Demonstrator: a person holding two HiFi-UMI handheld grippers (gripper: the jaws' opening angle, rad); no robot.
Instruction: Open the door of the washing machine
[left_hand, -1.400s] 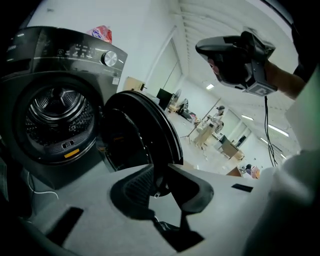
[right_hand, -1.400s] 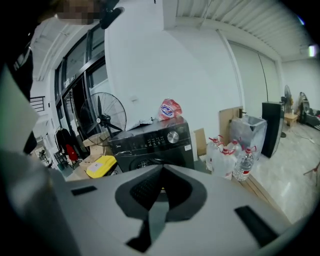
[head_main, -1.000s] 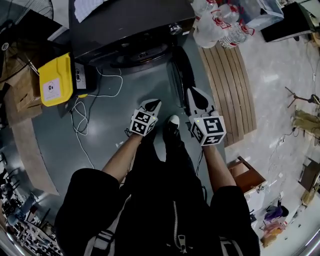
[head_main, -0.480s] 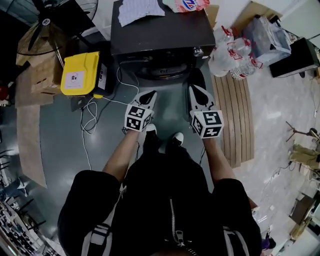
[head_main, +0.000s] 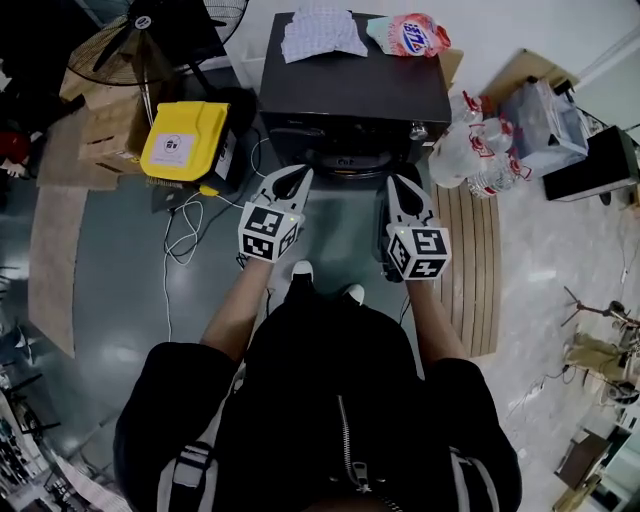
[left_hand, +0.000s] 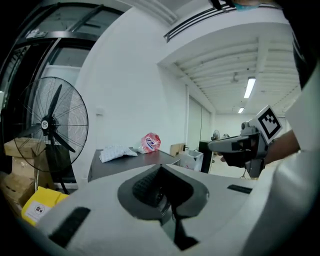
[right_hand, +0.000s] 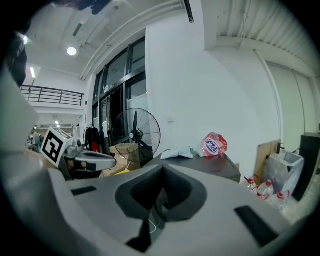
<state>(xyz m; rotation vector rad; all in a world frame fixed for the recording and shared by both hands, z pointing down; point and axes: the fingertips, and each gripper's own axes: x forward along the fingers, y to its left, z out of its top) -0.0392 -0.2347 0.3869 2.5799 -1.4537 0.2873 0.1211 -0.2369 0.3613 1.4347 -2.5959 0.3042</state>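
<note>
- Both grippers are now raised closer to the washing machine (head_main: 355, 95), which is seen whole at the upper middle of the head view rather than cut off at the top edge.
- The left gripper (head_main: 297, 176) and right gripper (head_main: 395, 184) are each held with jaws pressed together, nothing between them, just short of the machine's front.
- The round door (head_main: 345, 160) is seen closed on the dark front, between the two grippers; its handle cannot be made out.
- One gripper's jaws are best spread first; the door's edge or handle is then gripped and drawn outward along the hinge arc, not straight back.
- The folded cloth (head_main: 318, 35) and detergent bag (head_main: 412, 35) on top are best left undisturbed.
</note>
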